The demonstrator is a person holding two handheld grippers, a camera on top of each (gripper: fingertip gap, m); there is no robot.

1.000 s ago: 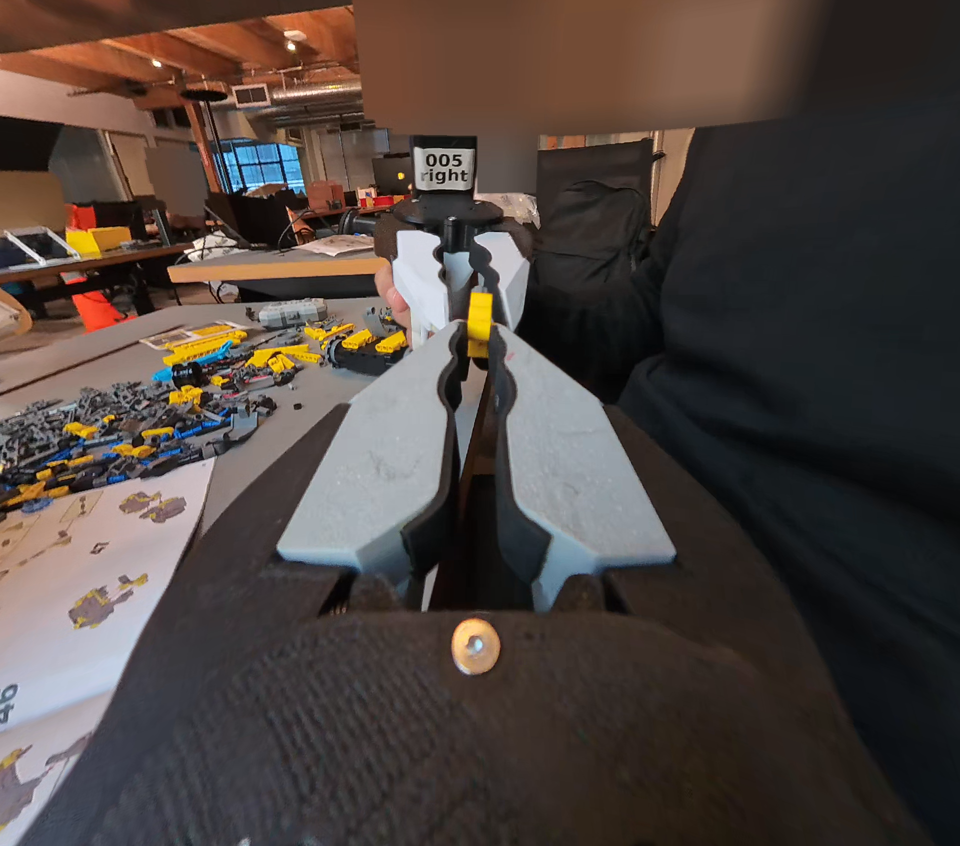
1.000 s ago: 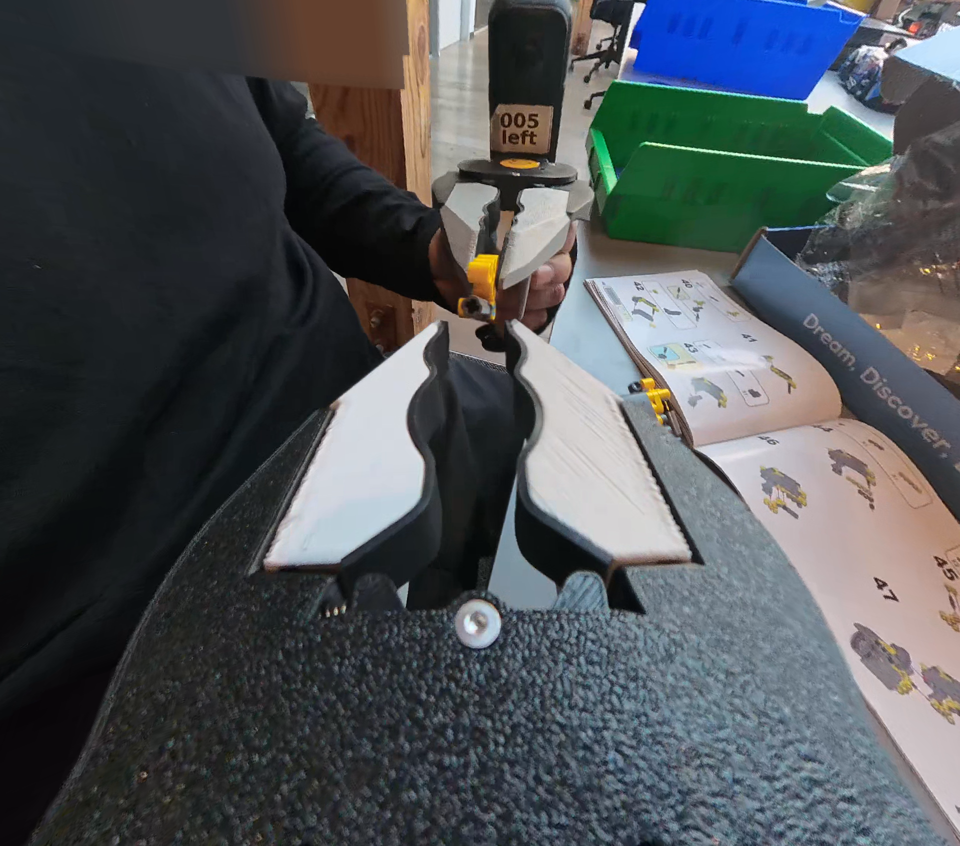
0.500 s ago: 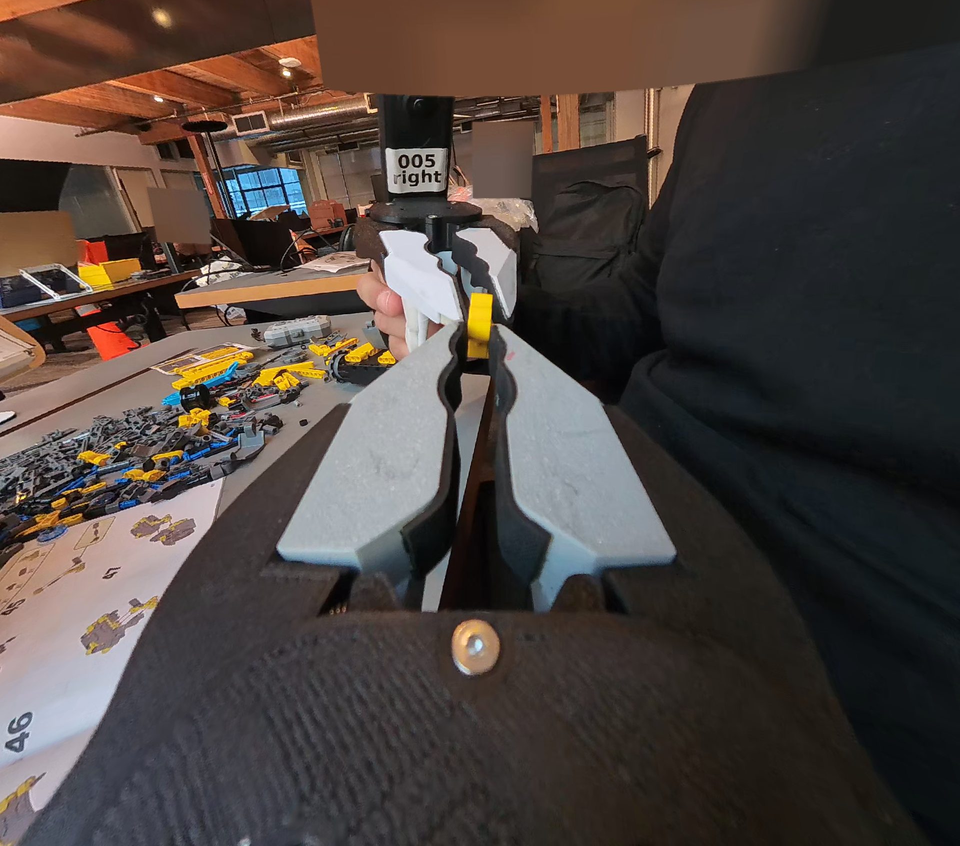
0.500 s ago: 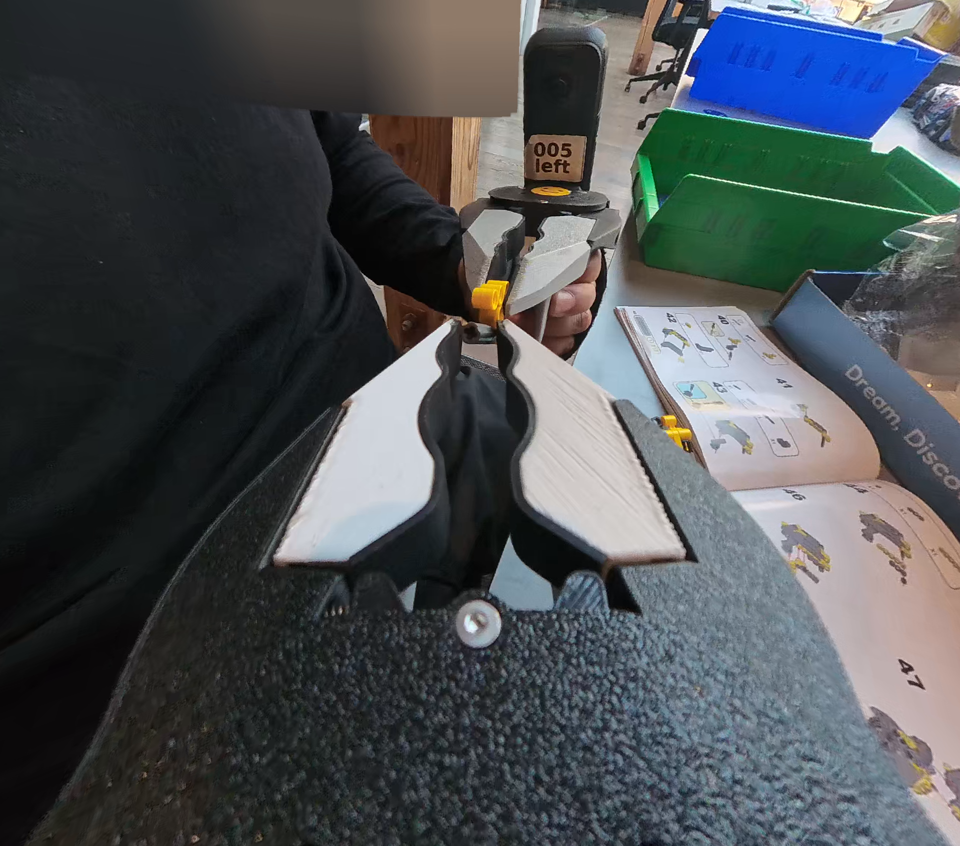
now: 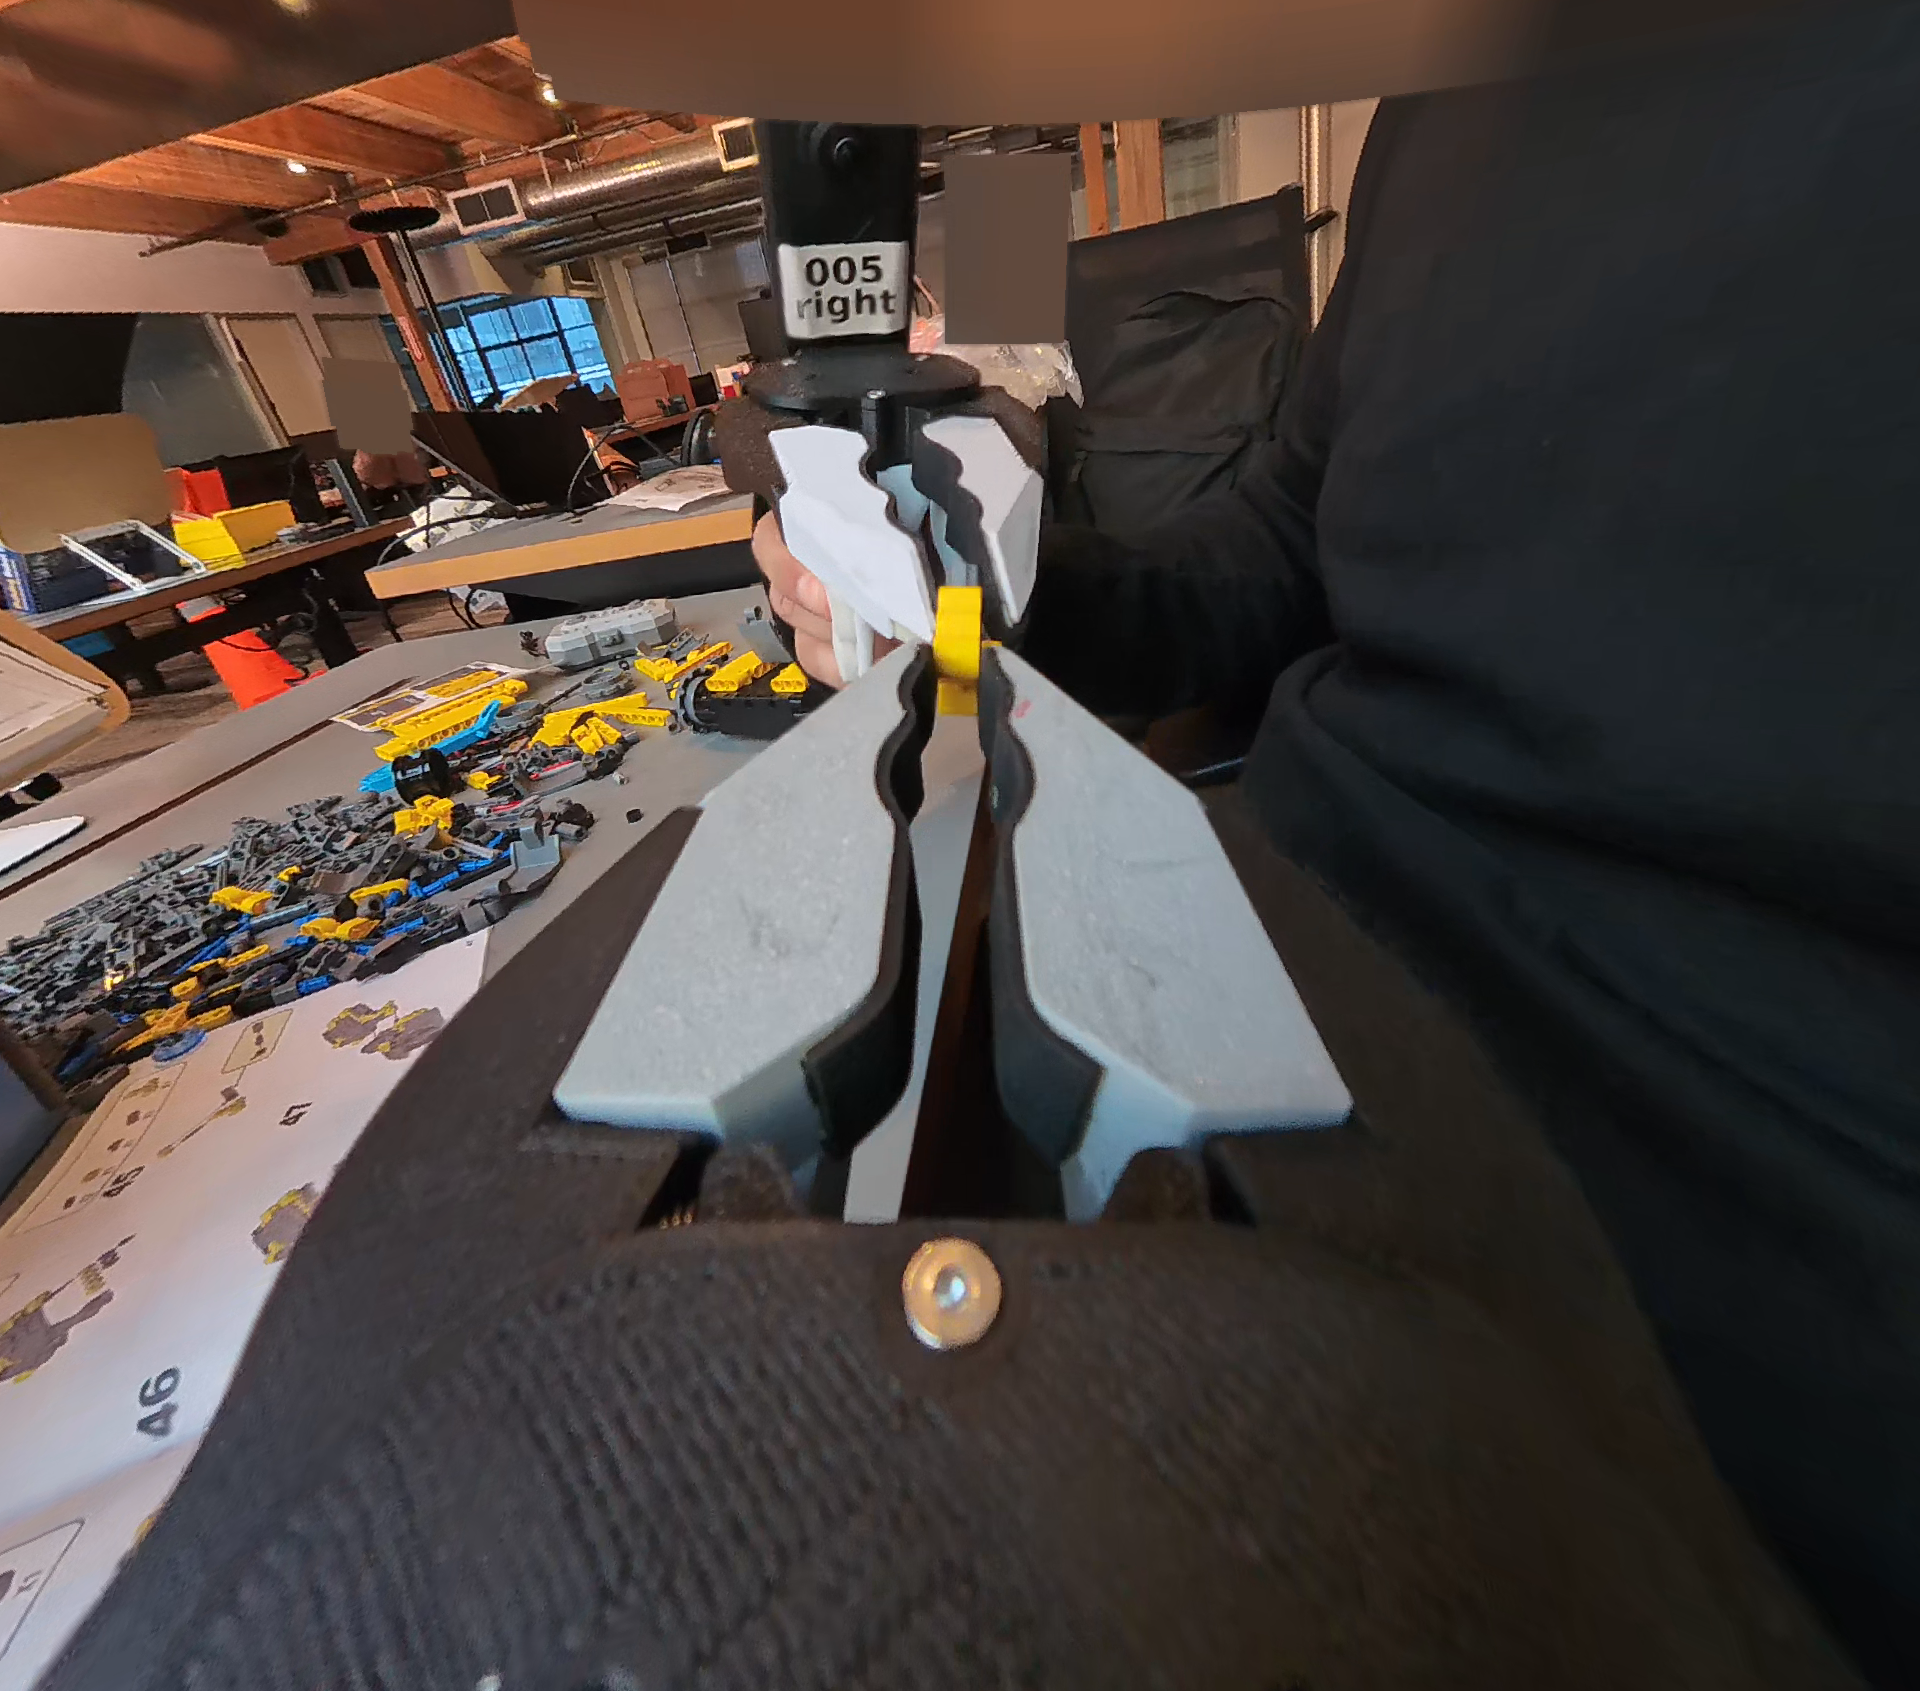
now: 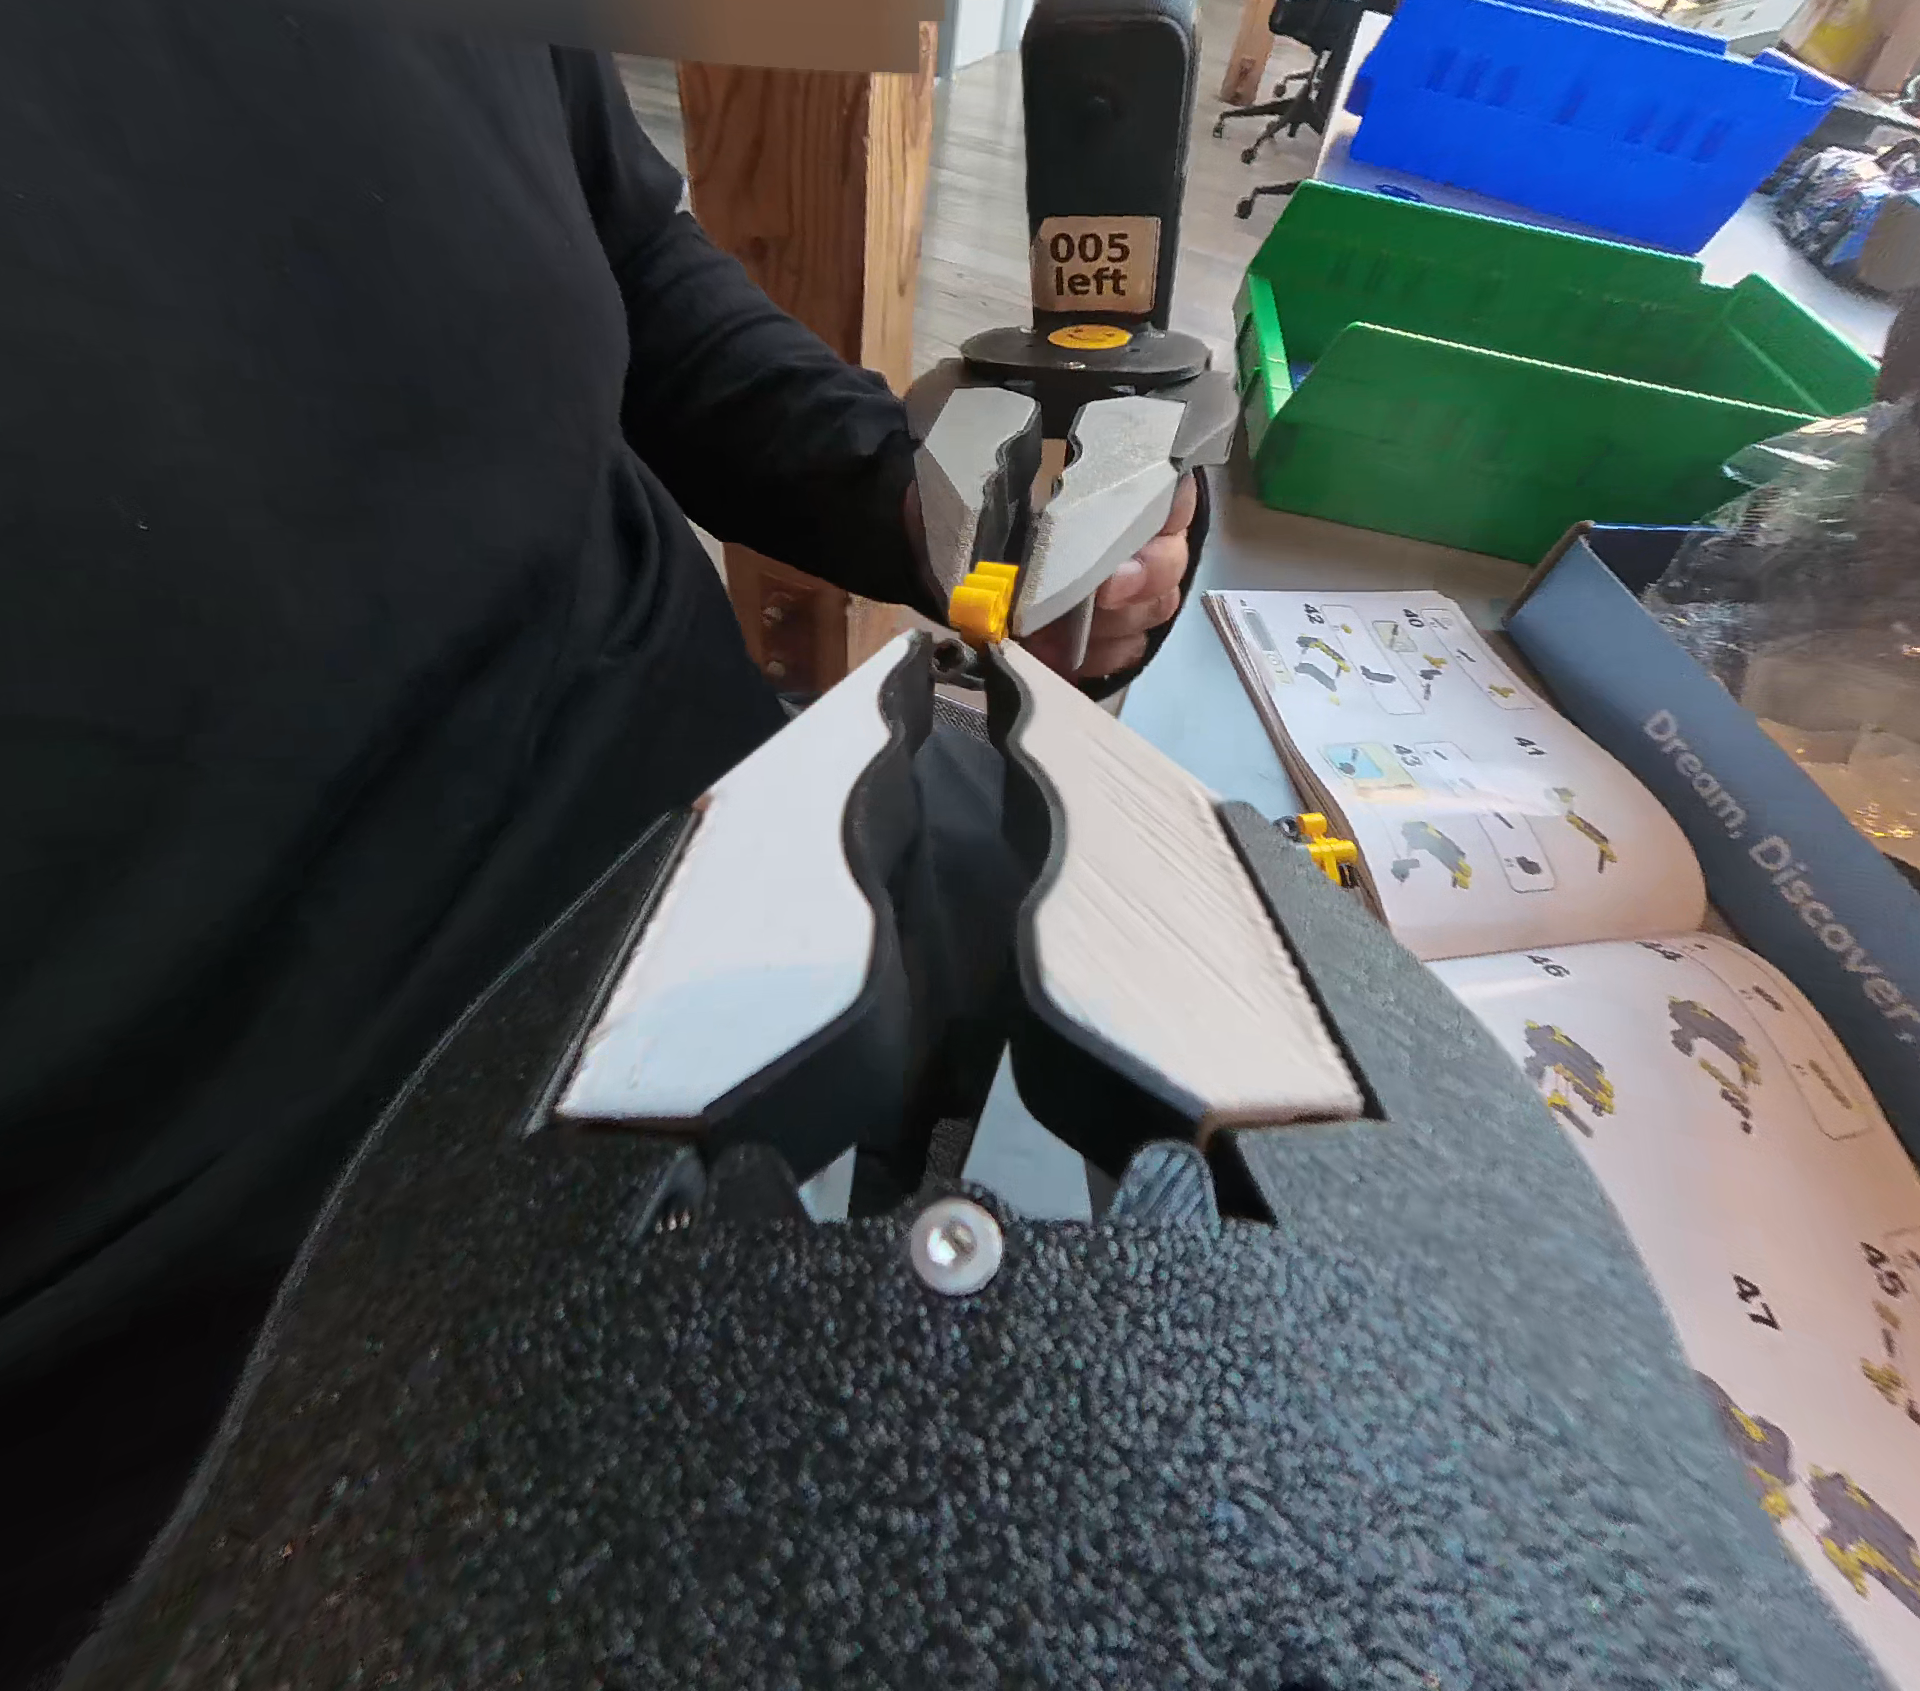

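Saw the left gripper (image 5: 951,670) pinched nearly shut on a small yellow brick (image 5: 957,644), held up in the air in front of a person's dark top, above the counter (image 5: 291,753). Found the right gripper (image 6: 954,654) tip to tip with it, jaws just a sliver apart around something small and dark; couldn't tell if it actually gripped that. Got the heap of loose grey, yellow and blue bricks (image 5: 260,903) only from the left wrist view. Caught the open instruction booklet (image 6: 1455,810) in both. Spotted the green bin (image 6: 1507,436), the blue bin (image 6: 1579,93) and a stray yellow piece (image 6: 1325,852) just beside the booklet only from the right wrist view.
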